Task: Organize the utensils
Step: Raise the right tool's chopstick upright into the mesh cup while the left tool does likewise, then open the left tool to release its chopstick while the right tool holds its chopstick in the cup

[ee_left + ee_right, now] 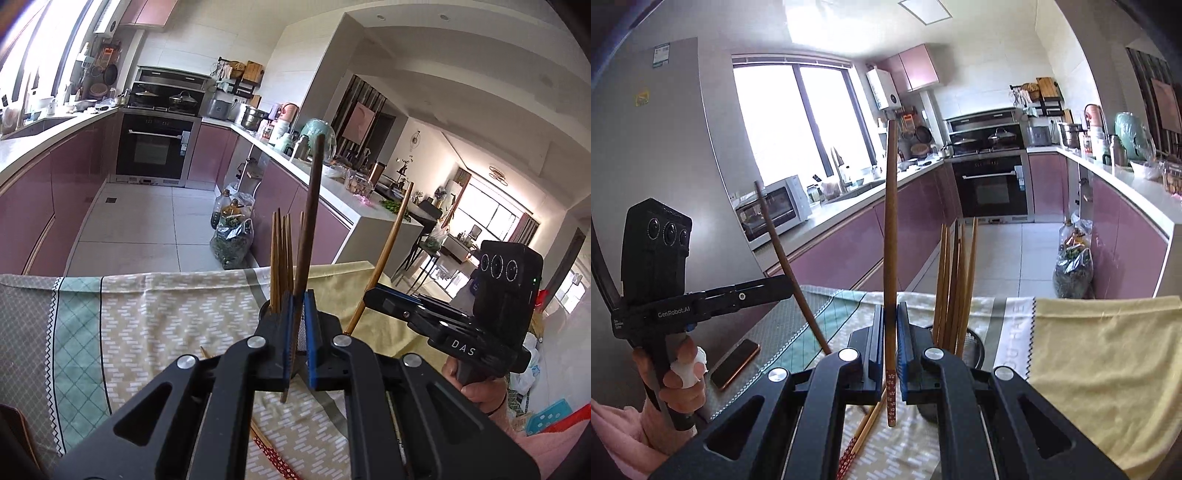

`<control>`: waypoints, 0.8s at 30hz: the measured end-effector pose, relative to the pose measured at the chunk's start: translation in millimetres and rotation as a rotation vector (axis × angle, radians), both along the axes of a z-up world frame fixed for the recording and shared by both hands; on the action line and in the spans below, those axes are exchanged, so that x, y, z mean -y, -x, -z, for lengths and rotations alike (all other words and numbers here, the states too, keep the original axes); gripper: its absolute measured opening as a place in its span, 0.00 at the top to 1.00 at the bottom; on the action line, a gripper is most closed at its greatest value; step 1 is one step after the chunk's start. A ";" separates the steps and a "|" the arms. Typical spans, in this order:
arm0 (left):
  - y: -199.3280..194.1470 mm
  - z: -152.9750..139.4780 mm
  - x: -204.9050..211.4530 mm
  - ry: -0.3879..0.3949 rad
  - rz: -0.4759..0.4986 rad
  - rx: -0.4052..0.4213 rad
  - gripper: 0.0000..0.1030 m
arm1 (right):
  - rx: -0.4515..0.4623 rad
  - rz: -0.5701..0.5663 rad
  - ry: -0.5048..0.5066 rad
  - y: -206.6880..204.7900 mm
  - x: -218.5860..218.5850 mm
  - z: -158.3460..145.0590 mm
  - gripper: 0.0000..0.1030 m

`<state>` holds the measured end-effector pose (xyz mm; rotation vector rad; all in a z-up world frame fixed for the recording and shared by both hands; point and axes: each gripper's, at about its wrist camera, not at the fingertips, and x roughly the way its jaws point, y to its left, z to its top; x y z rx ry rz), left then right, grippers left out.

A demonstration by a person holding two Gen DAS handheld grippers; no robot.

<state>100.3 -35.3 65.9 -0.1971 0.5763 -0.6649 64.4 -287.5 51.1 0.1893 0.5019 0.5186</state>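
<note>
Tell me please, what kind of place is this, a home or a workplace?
Most likely a home kitchen, open to a living room. The built-in oven with pots on the hob above it, the pink cabinets under a long counter, and the countertop toaster oven by the window all point to that.

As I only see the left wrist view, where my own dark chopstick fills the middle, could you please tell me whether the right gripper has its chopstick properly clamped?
Observer: Yes. In the right wrist view the right gripper is shut on a light chopstick, which stands nearly upright with its red patterned end hanging below the fingers.
Operator: Thank you. Is anything lying near my left hand?
Observer: A phone lies flat just beside the left hand; your view does not show it.
</note>
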 end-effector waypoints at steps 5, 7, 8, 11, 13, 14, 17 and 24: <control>-3.8 -22.7 6.0 0.008 0.012 0.047 0.97 | 0.027 0.018 -0.003 -10.3 5.4 -11.4 0.94; -6.3 -29.8 8.8 0.010 0.014 0.059 0.99 | 0.035 0.025 -0.004 -14.7 6.5 -15.0 0.94; -8.5 -33.0 10.2 0.012 0.016 0.064 0.99 | 0.038 0.027 -0.003 -15.7 6.1 -15.6 0.94; -16.7 -37.8 14.6 0.031 0.034 0.054 0.99 | 0.038 0.032 -0.007 -22.9 5.5 -16.4 0.94; -19.9 -35.9 19.0 0.016 0.024 0.054 0.99 | 0.031 0.038 -0.013 -25.7 6.0 -13.9 0.94; -21.1 -31.6 21.3 0.010 0.028 0.044 0.99 | 0.024 0.038 -0.017 -27.5 6.7 -11.3 0.94; -25.5 -11.1 25.9 -0.031 0.018 -0.002 0.99 | 0.009 0.045 -0.018 -31.5 9.4 -5.2 0.94; -55.3 64.4 17.5 -0.154 -0.060 -0.154 0.99 | -0.004 0.062 -0.023 -34.7 17.7 0.9 0.94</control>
